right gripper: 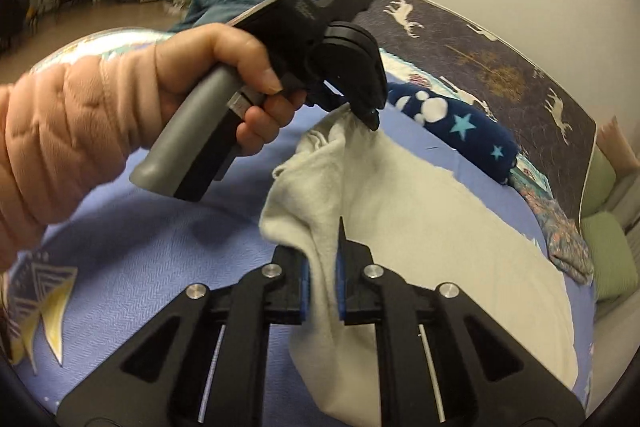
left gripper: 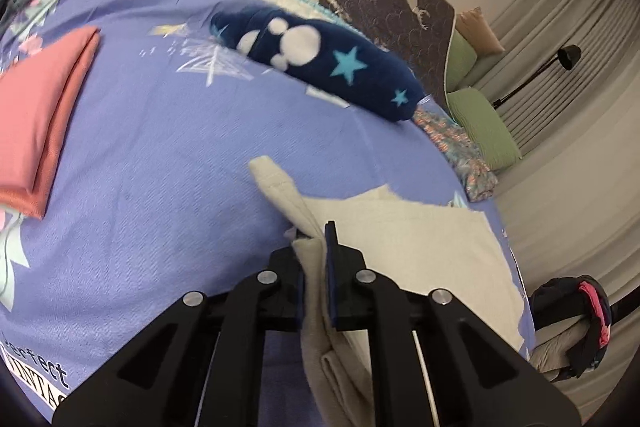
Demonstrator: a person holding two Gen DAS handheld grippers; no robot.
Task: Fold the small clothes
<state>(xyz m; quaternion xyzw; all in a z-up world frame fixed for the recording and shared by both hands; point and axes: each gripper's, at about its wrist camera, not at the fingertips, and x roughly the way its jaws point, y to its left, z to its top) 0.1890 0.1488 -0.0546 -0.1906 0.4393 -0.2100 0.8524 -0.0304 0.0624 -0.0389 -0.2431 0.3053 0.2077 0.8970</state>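
Cream garment (right gripper: 420,227): soft, light, limp fleece (it sags between grips), lifted above the bed (left gripper: 160,167). Left gripper (left gripper: 316,255) and right gripper (right gripper: 322,259) each pinch an edge; corners suit best.

Cream garment (right gripper: 420,211), star-patterned navy fleece (left gripper: 332,63), lilac bedspread (left gripper: 160,155)

The only readable print sits on the periwinkle-blue woven bedspread (left gripper: 160,187) at the lower left corner of the left wrist view: dark lettering ending "erfect", its start cut off. Below it, a white patch carries capitals "INTA", also cut off. The right wrist view shows no readable writing.
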